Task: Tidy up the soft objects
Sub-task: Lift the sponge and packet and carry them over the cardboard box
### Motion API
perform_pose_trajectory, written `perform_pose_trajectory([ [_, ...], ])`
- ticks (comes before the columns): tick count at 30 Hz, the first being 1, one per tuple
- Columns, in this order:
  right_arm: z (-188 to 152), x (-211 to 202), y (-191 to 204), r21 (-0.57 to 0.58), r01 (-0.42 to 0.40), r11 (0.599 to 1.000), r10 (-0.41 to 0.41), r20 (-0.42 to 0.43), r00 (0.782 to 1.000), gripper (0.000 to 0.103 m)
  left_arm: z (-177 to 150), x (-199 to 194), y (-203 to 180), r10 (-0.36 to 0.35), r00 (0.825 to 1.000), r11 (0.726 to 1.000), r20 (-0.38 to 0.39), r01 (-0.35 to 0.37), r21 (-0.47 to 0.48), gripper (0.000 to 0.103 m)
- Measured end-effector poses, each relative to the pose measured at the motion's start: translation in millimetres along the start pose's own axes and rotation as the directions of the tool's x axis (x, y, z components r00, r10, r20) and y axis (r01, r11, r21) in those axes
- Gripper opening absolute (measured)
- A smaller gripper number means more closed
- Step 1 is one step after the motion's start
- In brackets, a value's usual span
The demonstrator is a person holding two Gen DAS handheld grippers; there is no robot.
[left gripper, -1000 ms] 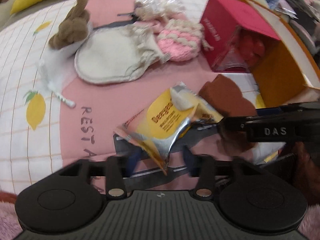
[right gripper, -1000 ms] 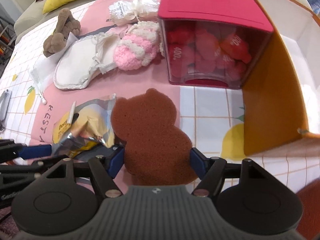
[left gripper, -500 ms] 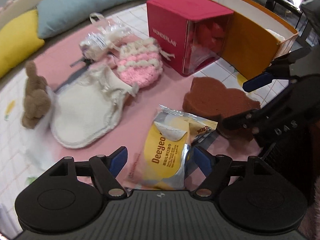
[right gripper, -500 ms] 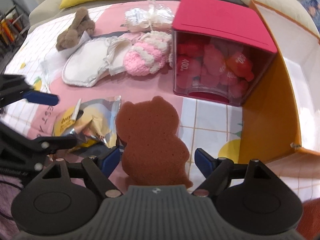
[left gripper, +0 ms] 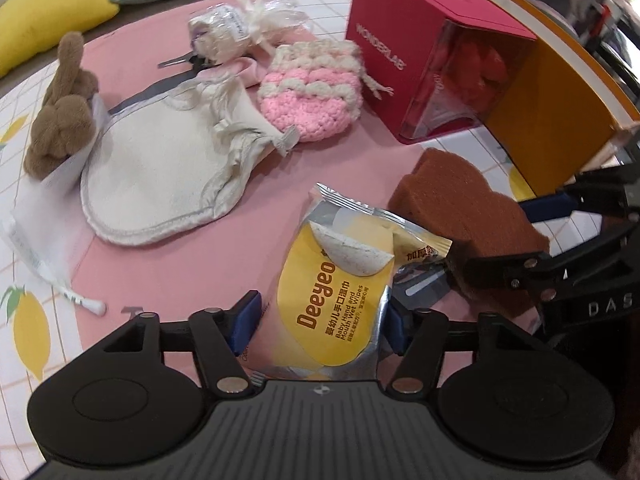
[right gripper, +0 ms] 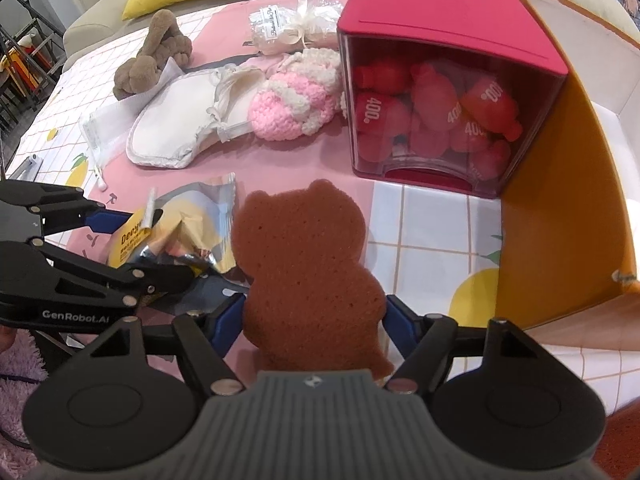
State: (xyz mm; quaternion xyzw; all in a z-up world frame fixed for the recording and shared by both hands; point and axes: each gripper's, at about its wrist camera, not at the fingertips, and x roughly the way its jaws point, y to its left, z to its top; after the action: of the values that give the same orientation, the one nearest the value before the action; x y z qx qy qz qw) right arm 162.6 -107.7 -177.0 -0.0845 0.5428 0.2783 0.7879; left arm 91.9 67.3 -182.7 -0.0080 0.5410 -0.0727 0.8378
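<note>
The brown bear-shaped sponge (right gripper: 308, 276) lies on the tablecloth (right gripper: 432, 236), its lower half between the blue pads of the right gripper (right gripper: 314, 322); the jaws are closing, and both pads look to be at its sides, though I cannot tell how firmly they press. Just to its left, touching its edge, the yellow and silver pack of wet wipes (left gripper: 340, 284) lies flat between the pads of the left gripper (left gripper: 320, 320). Those jaws are closing too; the pad on the sponge's side is at the pack's edge, while the other stands clear of it.

Beyond these, on the pink patch of the cloth, lie a cream bath mitt (left gripper: 168, 176), a pink and white knitted pouch (left gripper: 312, 96), a brown plush toy (left gripper: 60, 120) and a small ribboned bag (left gripper: 240, 28). A red box (right gripper: 448, 92) with a clear front stands beside an open orange box (right gripper: 560, 220).
</note>
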Motion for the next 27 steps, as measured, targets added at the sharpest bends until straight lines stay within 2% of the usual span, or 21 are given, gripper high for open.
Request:
perform_pose_trajectory([
  [1,0,0,1,-0.001,0.001,1.0,-0.001,0.003,1.0,0.068,0,-1,-1,0.007,1.0,1.0,0.004,-0.007,-0.008,0.06],
  [6,-1,-5,2,-0.015,0.005,1.0,-0.005,0.027,1.0,0.061,-2,-6,-3,0.028,1.0,0.997,0.012,-0.027,-0.071,0.053],
  [11,1,-19,4,-0.01,-0.018,1.0,0.019,0.069,0.997,0.06,-6,-26,3,0.047,0.997,0.985,0.061,-0.037,-0.166,0.052],
  [17,6,-47,9,-0.005,-0.04,0.999,0.041,0.158,0.987,0.059,3,-62,8,0.053,0.987,0.962,0.153,-0.009,-0.273,0.052],
  [22,14,-85,5,0.019,-0.035,0.999,0.029,0.263,0.964,0.059,22,-92,-2,0.052,0.971,0.957,0.231,0.017,-0.288,0.052],
  [27,21,-125,-22,0.094,-0.013,0.996,-0.023,0.369,0.929,0.059,56,-115,-25,-0.002,0.951,0.969,0.308,0.078,-0.235,0.052],
])
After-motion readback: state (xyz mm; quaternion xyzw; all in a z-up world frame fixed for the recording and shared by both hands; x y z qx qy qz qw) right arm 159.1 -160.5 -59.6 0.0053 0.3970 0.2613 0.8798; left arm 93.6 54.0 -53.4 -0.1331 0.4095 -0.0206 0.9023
